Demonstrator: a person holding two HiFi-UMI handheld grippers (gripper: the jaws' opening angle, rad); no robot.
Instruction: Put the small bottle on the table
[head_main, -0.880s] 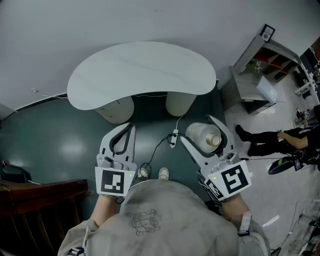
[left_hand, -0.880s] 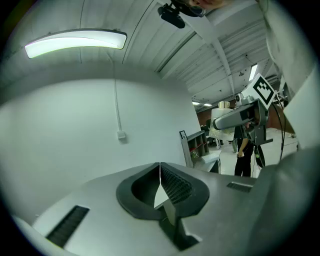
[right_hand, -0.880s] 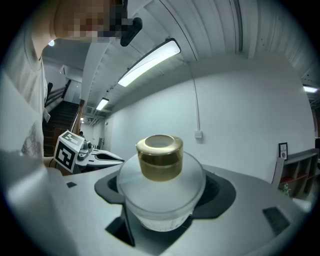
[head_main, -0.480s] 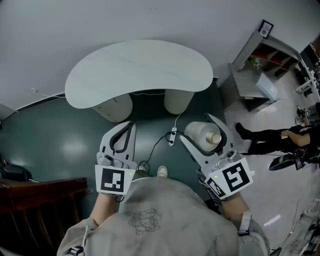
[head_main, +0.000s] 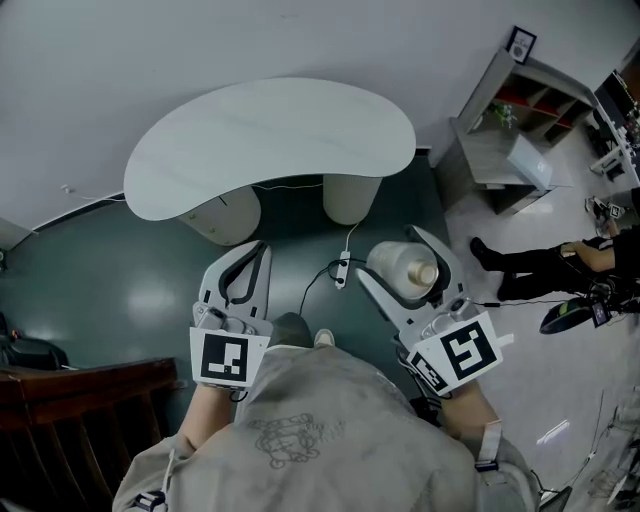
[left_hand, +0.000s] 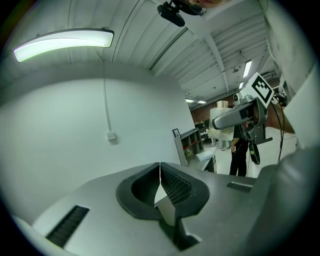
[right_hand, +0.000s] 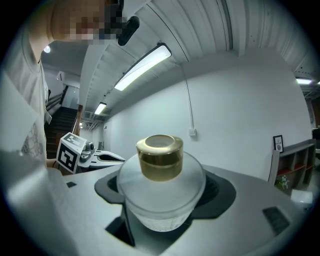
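Fingers (left_hand: 75, 200) of my left gripper (head_main: 262, 250) are clenched on nothing. Bench (head_main: 270, 140) lies ahead, its near edge well beyond both hands. Right gripper (head_main: 392, 256) grasps the small bottle (head_main: 400, 268), roughly upright with its cap on top, so it is the nearer hand. Compared with earlier, the bench has slid slightly left in the head view and the grip is unchanged.

White curved table (head_main: 270, 140) on dark floor (head_main: 110, 290)
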